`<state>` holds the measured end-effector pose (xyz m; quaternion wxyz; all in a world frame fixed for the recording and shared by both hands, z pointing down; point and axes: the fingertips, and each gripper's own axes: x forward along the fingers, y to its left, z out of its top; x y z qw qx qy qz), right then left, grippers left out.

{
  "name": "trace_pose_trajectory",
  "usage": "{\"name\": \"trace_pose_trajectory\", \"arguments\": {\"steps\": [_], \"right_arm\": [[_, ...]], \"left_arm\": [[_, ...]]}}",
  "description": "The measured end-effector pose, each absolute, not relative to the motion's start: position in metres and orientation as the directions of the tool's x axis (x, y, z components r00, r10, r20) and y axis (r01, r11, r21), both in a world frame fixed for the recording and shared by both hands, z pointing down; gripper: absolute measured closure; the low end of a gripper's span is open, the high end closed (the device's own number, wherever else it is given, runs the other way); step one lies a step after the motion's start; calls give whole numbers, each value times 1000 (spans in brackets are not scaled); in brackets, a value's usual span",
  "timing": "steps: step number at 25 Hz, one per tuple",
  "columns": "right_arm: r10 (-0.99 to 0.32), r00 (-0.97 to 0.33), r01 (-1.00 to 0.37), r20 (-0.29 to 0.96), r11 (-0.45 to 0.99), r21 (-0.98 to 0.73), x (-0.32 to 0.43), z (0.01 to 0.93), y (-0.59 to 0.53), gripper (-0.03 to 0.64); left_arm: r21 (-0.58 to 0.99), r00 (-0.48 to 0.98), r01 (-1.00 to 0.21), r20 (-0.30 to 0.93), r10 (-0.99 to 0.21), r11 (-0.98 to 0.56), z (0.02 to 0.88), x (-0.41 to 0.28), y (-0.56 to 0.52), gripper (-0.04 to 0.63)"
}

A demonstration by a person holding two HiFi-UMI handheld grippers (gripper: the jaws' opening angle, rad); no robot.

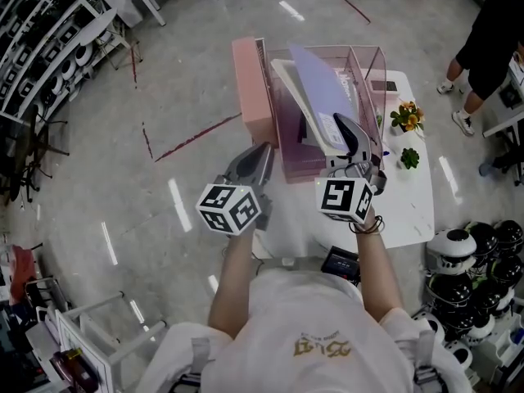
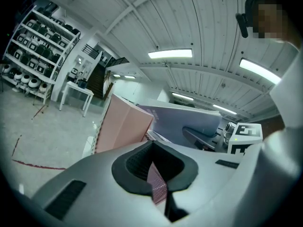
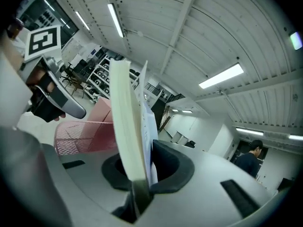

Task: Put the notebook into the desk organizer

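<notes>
head view: one notebook (image 1: 323, 88), lavender cover up, is tilted over the one pink desk organizer (image 1: 370, 56), above the compartments. its long axis runs from 5 o'clock at the right gripper (image 1: 348, 133) towards 11 o'clock. the left gripper (image 1: 262, 155) sits at the organizer's near-left corner, at 9 o'clock from the right one. both stand over one white table (image 1: 409, 207) (two small plants on it).

left gripper view: the left gripper (image 2: 152, 156) has its jaws together on a strip of the organizer's (image 2: 123, 124) pink mesh. the notebook (image 2: 189, 122) slants at 1 o'clock.

right gripper view: the right gripper (image 3: 142, 176) is clamped on the notebook's (image 3: 125, 117) lower end. the notebook stands on edge, pointing to 12 o'clock.
</notes>
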<state>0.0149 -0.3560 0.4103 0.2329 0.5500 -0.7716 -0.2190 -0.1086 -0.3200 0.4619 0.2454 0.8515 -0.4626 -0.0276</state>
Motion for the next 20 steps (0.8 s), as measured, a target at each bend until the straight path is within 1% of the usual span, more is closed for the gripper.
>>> {"name": "trace_pose_trajectory", "arguments": {"steps": [5, 13, 14, 16, 18, 20], "right_arm": [[-932, -311, -665, 186, 353, 658, 5, 420, -360, 552], [-916, -315, -561, 248, 390, 730, -4, 429, -360, 549], [-910, -315, -543, 270, 407, 735, -5, 433, -359, 547], [-873, -328, -508, 362, 486, 711, -9, 447, -357, 545], [-824, -352, -464, 444, 566, 682, -13, 460, -352, 497], [-803, -369, -412, 468, 593, 691, -16, 463, -347, 502]], "left_arm": [[447, 573, -772, 183, -799, -452, 464, -109, -322, 577], [453, 579, -768, 188, -794, -453, 468, -107, -322, 577], [454, 580, -767, 188, -793, -453, 468, -107, -322, 578], [455, 582, -766, 189, -791, -455, 467, -107, -322, 578], [456, 584, -764, 189, -790, -456, 467, -107, -321, 577], [456, 586, -763, 190, -788, -458, 467, -107, -321, 577]]}}
